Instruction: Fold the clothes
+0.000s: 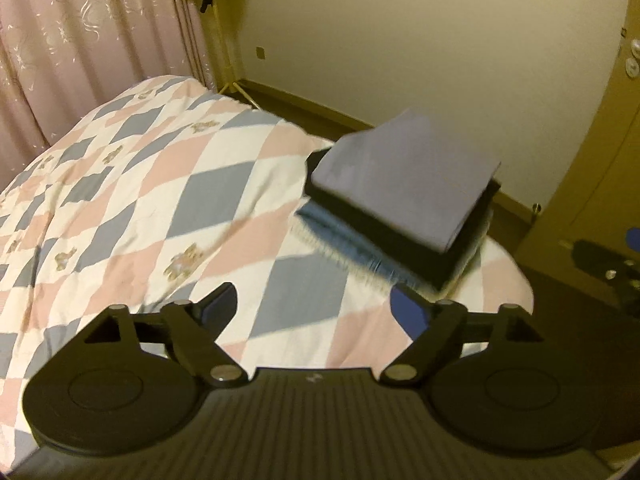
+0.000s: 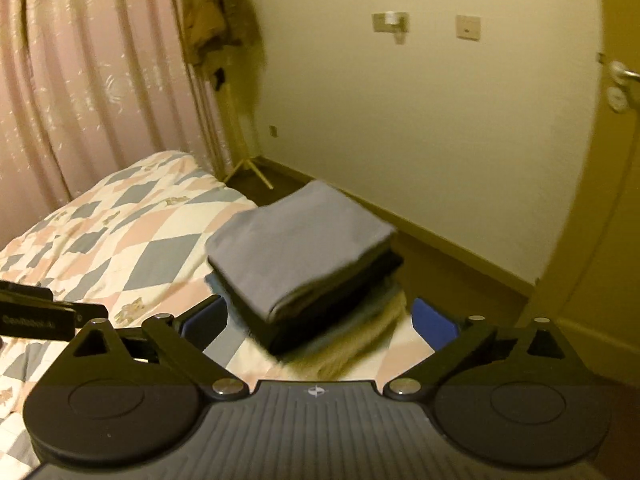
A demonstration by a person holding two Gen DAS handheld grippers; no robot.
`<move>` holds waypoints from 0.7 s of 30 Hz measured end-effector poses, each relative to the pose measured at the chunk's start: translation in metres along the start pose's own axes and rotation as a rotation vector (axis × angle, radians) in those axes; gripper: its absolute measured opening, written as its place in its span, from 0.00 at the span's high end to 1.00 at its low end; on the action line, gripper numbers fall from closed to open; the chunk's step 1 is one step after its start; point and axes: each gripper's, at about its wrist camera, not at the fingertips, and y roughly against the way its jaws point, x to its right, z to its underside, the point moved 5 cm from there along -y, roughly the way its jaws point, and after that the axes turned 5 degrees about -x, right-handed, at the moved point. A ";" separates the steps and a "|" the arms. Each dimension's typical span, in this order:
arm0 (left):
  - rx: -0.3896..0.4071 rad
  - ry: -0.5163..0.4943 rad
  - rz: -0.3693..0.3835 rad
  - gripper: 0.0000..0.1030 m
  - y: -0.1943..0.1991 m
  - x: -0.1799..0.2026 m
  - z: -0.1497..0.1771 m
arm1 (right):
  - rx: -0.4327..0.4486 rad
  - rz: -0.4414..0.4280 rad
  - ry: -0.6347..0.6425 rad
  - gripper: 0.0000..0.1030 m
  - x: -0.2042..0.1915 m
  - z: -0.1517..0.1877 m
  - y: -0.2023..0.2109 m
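A stack of folded clothes [image 1: 404,196] rests on the right corner of the bed: a grey-purple piece on top, a black one under it, then blue and pale ones. In the right wrist view the same stack [image 2: 304,256] lies just ahead. My left gripper [image 1: 316,308] stands open over the quilt, left of the stack and short of it, with nothing between its fingers. My right gripper [image 2: 320,320] is open too, its blue pads [image 2: 434,322] on either side of the stack's near edge, not closed on it. The left gripper's body [image 2: 36,316] shows at the left edge.
The bed carries a quilt [image 1: 140,200] of pink, grey-blue and white diamonds. Pink curtains [image 1: 80,40] hang behind it. A coat stand [image 2: 224,40] with a brown garment is in the corner. A cream wall, dark floor and a door [image 2: 616,160] lie to the right.
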 end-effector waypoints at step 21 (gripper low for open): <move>0.166 -0.004 -0.096 0.01 -0.100 0.019 0.132 | 0.219 0.046 -0.017 0.00 0.003 0.141 -0.045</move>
